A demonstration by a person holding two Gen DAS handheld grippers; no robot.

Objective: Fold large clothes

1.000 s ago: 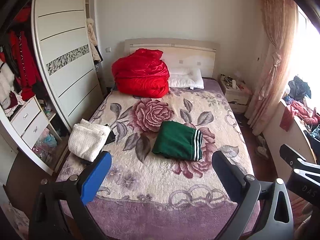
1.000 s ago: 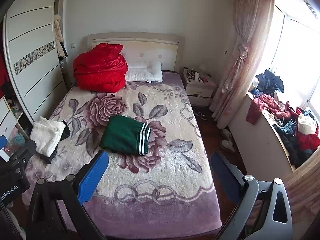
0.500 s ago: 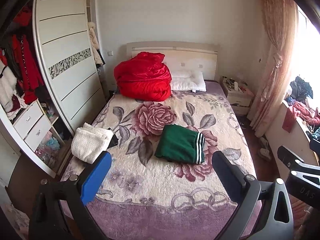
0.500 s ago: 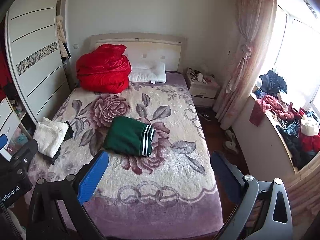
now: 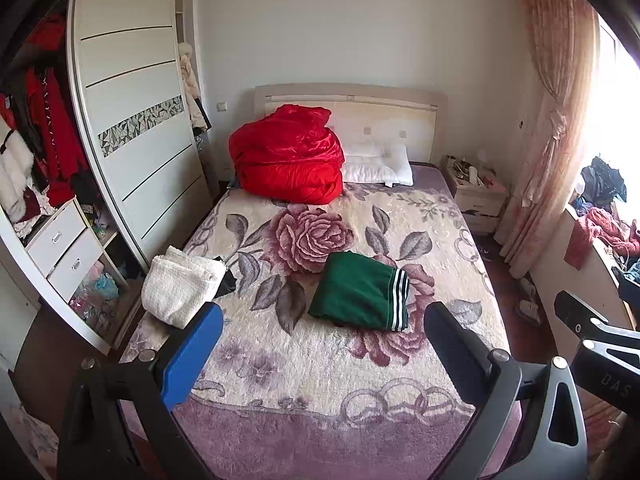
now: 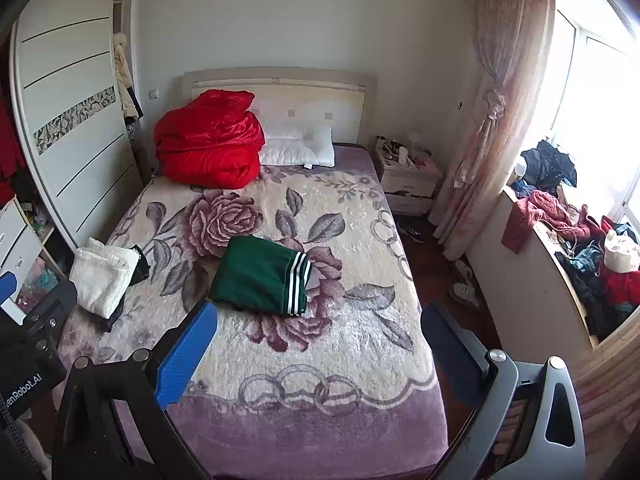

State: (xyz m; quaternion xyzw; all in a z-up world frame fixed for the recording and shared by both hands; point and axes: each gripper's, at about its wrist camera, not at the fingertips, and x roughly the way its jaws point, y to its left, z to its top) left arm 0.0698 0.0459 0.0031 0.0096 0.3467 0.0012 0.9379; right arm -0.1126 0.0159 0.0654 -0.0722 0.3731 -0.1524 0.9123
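A: Where does the folding stand?

B: The green garment (image 5: 360,294) with white stripes lies folded near the middle of the bed (image 5: 328,384), and a folded white garment (image 5: 180,286) sits at the bed's left edge on something dark. I'd judge this a pause between pieces.

A: And the two tools?

B: The left gripper (image 5: 320,344) hangs above the foot of the bed, fingers (image 5: 192,356) spread wide and holding nothing. The right gripper (image 6: 316,340) is the same: wide apart, nothing between them.

A: Next move?

B: Probably fetching another large piece. The clothes heaped on the window ledge (image 6: 560,216), well apart from the bed's right edge, look likely, so both grippers would need to travel there.
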